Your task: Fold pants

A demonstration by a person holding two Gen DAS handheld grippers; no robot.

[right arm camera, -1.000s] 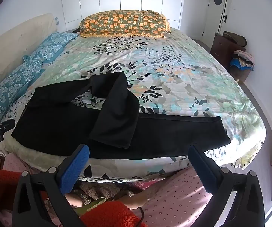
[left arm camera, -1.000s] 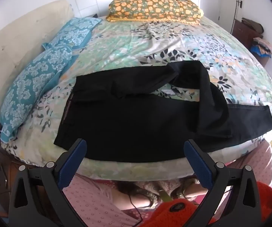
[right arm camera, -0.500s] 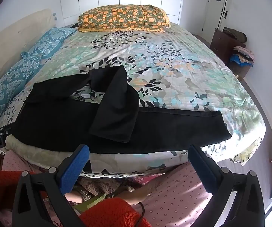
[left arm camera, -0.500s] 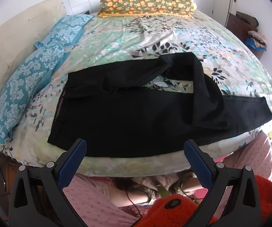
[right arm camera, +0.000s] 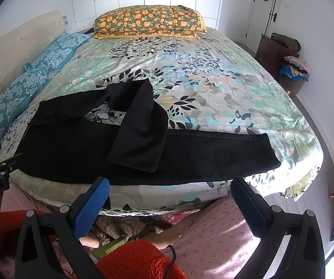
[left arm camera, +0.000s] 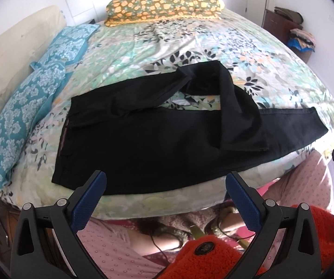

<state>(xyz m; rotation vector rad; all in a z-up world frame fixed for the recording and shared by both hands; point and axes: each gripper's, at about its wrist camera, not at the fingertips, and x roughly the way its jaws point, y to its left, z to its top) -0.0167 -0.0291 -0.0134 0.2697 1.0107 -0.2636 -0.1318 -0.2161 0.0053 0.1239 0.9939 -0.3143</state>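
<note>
Black pants (left arm camera: pixel 157 144) (right arm camera: pixel 190 158) lie along the near edge of a floral bedspread (left arm camera: pixel 190 41) (right arm camera: pixel 213 88), waistband to the left. One leg runs straight out to the right; the other is bent back so its cuff rests on top of the straight leg. My left gripper (left arm camera: pixel 165 200) hovers open just short of the bed edge, in front of the seat of the pants. My right gripper (right arm camera: pixel 170 200) is open too, in front of the straight leg, below the folded-over cuff. Nothing is between either pair of blue pads.
An orange-flowered pillow (right arm camera: pixel 148 22) lies at the far end of the bed; blue patterned pillows (left arm camera: pixel 34 97) line the left side against a cream headboard. A dresser with piled clothes (right arm camera: pixel 285 58) stands at the right wall. The person's pink-dotted clothing (right arm camera: pixel 213 232) and a red fleece sleeve (left arm camera: pixel 213 251) fill the foreground.
Both grippers have risen and tipped slightly toward the bed, so the pants sit lower and closer in view. The pants have not moved; both grippers remain open.
</note>
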